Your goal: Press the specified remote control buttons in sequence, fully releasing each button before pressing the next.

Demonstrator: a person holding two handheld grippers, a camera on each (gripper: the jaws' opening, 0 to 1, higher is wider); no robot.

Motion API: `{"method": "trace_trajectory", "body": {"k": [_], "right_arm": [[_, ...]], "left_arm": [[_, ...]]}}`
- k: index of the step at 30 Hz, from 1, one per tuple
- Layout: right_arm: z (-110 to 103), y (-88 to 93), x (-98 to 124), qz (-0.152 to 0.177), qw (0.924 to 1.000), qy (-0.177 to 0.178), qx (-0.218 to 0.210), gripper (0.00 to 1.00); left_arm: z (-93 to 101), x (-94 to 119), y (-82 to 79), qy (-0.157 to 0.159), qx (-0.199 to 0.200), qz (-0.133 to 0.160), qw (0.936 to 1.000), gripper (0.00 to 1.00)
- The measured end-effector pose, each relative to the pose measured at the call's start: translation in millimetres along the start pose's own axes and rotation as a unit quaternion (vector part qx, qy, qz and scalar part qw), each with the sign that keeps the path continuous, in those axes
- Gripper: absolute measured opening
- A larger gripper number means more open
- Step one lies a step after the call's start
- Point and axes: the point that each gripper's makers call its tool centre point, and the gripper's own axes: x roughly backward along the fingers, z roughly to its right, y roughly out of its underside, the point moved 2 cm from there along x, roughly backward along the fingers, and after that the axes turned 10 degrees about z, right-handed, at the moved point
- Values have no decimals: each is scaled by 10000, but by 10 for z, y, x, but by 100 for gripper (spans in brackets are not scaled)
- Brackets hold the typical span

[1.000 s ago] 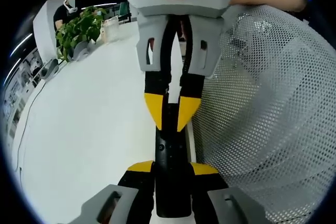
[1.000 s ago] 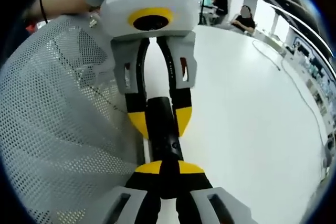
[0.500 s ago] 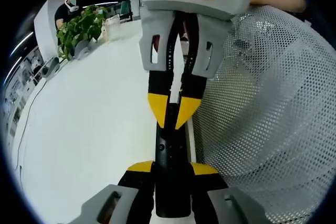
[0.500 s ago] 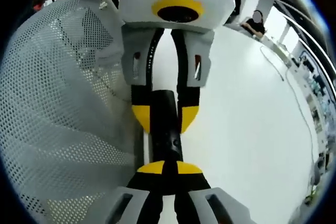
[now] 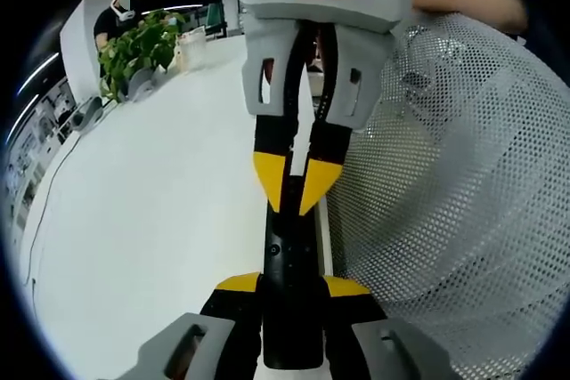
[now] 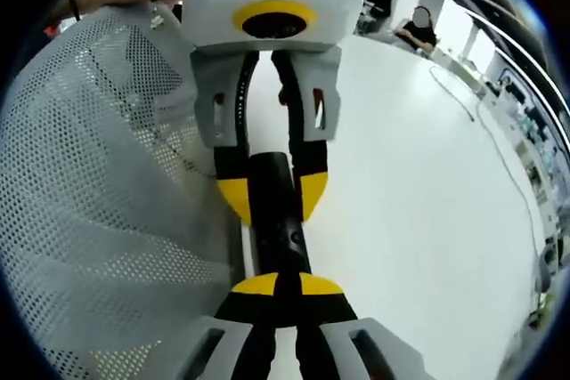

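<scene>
Black remote (image 5: pixel 289 264) clenched endwise between left gripper (image 5: pixel 292 289) and right gripper (image 6: pixel 279 287) (buttons hard to make out).

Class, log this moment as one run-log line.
left claw: shut on remote | right claw: shut above remote's other end | mesh cover beside

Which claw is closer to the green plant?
Right. The plant sits far ahead in the left gripper view. The right claw is out that way, tips on the remote; the left claw grips the remote's near end.
</scene>
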Motion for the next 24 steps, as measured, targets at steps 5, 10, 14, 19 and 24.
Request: {"method": "trace_trajectory", "body": {"k": [5,10,14,19,24], "right_arm": [[-22,-7,-21,-134,9994,-12,314,3],[16,4,-9,15,9999,-40,-142,2],[-10,-2,-7,31,9999,-2,107,2],[10,-4,0,29,10000,10,-9,0],[0,20,23,-29,10000,-2,57,0]], "left_arm": [[1,-4,-3,-29,19,-18,10000,25],[1,-3,-3,-37,12,-43,10000,25],[-2,-3,0,-37,16,-16,10000,25],[-1,0,3,-57,46,57,10000,25],[3,0,2,-69,51,65,9999,25]]}}
